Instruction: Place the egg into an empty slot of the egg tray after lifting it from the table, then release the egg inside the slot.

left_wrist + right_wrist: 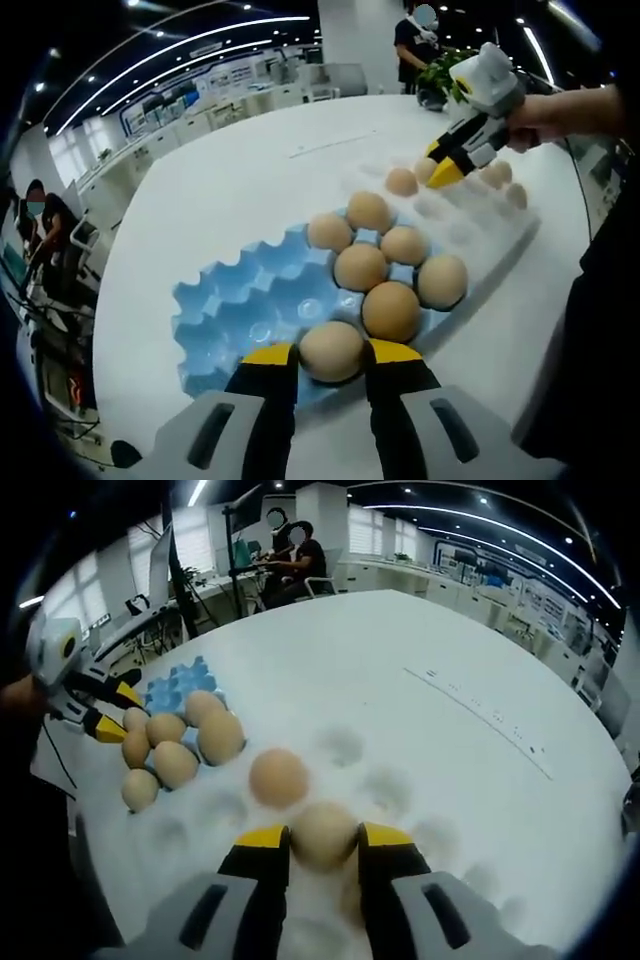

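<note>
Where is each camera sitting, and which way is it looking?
Left gripper view: rides on the left gripper, looking along its jaws, shut on an egg, across the blue egg tray toward the white tray; a hand holds the right gripper.
Right gripper view: rides on the right gripper, jaws around another egg over the white tray, facing the table; the left gripper enters from the left.
Shared: both trays, the eggs, the table.

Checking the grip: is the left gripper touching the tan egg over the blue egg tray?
Touching: left gripper view shows the left gripper jaws pressed against the tan egg over the blue egg tray.
</note>
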A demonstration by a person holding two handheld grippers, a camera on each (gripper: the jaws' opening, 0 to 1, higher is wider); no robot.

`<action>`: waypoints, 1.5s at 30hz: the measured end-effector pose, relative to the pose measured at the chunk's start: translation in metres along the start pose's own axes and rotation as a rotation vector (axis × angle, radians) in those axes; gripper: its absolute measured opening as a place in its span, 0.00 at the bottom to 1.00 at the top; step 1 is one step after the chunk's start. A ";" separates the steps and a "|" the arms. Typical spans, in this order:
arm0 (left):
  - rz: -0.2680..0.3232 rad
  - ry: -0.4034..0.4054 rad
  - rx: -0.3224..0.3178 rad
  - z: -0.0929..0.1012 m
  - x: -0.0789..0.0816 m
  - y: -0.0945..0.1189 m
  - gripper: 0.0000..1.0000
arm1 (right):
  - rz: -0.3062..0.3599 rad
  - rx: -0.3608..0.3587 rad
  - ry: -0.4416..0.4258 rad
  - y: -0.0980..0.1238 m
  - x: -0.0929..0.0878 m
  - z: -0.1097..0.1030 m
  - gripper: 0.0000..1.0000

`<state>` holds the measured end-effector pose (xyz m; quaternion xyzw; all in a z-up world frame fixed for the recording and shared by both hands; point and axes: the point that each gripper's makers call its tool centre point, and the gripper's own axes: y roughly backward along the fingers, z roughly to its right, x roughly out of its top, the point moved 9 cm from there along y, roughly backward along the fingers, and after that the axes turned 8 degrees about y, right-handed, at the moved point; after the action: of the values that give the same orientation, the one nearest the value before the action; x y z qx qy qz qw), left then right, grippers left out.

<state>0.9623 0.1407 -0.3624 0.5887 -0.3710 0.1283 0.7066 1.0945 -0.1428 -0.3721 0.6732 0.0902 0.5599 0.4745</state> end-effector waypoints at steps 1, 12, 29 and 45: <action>0.002 0.001 -0.001 0.000 0.000 0.000 0.27 | 0.001 -0.001 -0.009 0.000 0.000 0.000 0.28; 0.037 0.085 0.080 -0.007 -0.007 0.007 0.43 | 0.015 0.007 -0.086 0.001 -0.001 0.003 0.28; 0.050 0.201 0.102 -0.010 -0.016 0.010 0.51 | 0.035 0.012 -0.160 0.003 -0.001 0.005 0.27; 0.058 0.072 0.173 -0.004 -0.008 0.010 0.54 | 0.065 0.003 -0.242 0.010 0.002 0.006 0.27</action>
<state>0.9522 0.1494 -0.3605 0.6317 -0.3497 0.2015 0.6619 1.0959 -0.1504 -0.3630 0.7391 0.0111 0.4894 0.4626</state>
